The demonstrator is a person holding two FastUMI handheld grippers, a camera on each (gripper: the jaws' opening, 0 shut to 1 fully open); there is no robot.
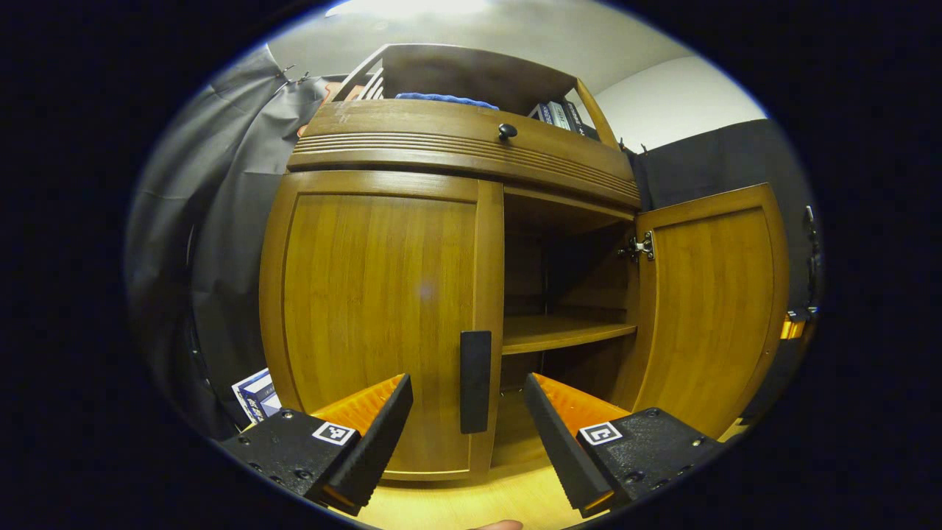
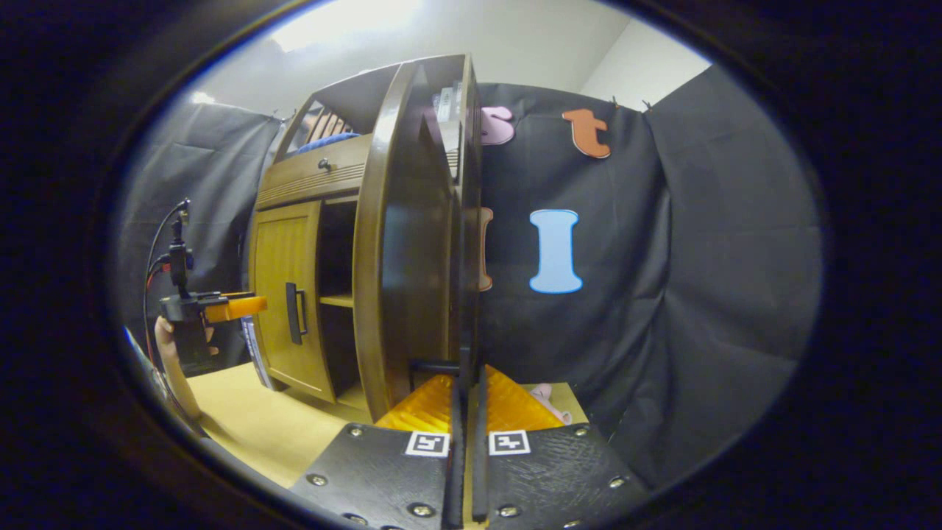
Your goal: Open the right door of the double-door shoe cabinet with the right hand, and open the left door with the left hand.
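The wooden shoe cabinet faces me in the left gripper view. Its left door is closed, and the door's black handle stands upright in the gap between my left gripper's open fingers, untouched. The right door is swung wide, baring an inner shelf. In the right gripper view that right door is seen edge-on, and my right gripper is shut on its thin black handle. Farther left a hand holds the left gripper in front of the left door.
A drawer with a round black knob runs above the doors, with books and a blue cloth on top. A blue and white box stands left of the cabinet on the light wooden floor. Black cloth hangs behind and to both sides.
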